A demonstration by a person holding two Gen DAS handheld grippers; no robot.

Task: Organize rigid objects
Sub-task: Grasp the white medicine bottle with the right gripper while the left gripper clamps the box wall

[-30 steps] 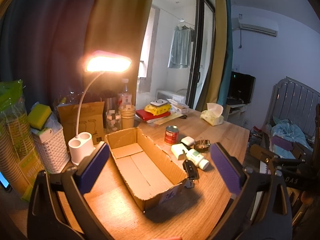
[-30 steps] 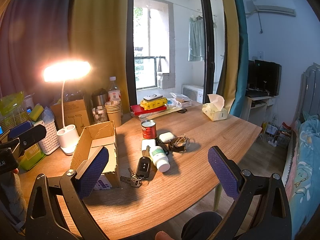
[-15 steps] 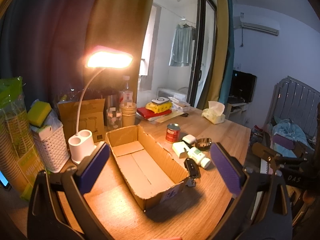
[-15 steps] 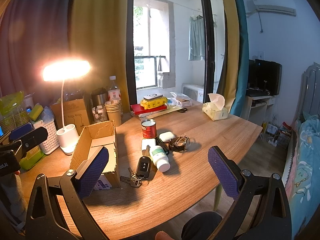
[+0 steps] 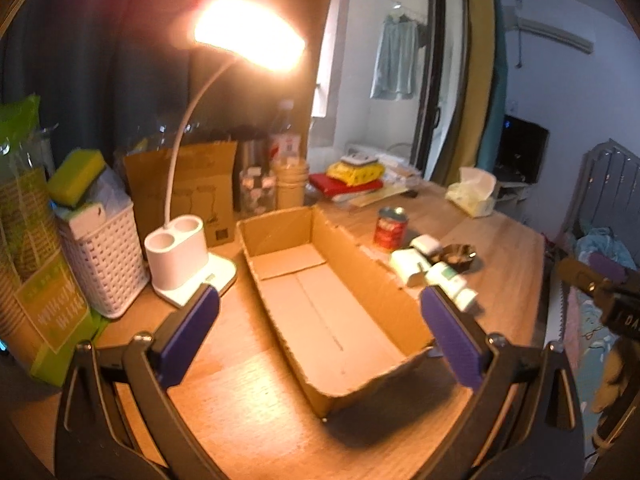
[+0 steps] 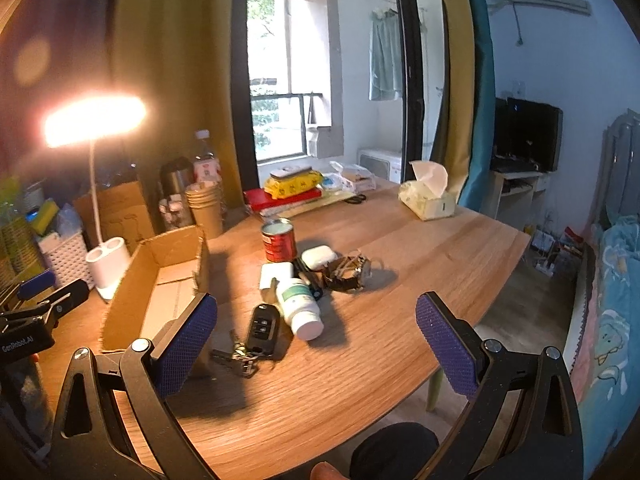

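The left gripper point(image 5: 318, 326), black-framed with purple ribbed pads, hangs with its jaws spread wide and empty over the near end of the long open brown cardboard box point(image 5: 328, 300), whose inside is bare; seen from the right wrist view, its body carries white lettering that reads "GenRobot.AI". The right gripper point(image 6: 316, 340), the same build with blue textured pads, is likewise wide open and grips nothing, held above the wooden table point(image 6: 420, 248) in front of a cluster of small things just right of the box. Nearest it lies a black car key fob with a bunch of metal keys point(image 6: 256, 338), touching a white pill bottle with a green label point(image 6: 301, 304) on its side; the label text is too small to read. Behind these sit a white square charger point(image 6: 276, 275), a white earbud case point(image 6: 319, 257), a brown-strapped wristwatch point(image 6: 347, 272) and an upright red tin can point(image 6: 279, 240). A lit white desk lamp point(image 5: 180, 256) stands left of the box.
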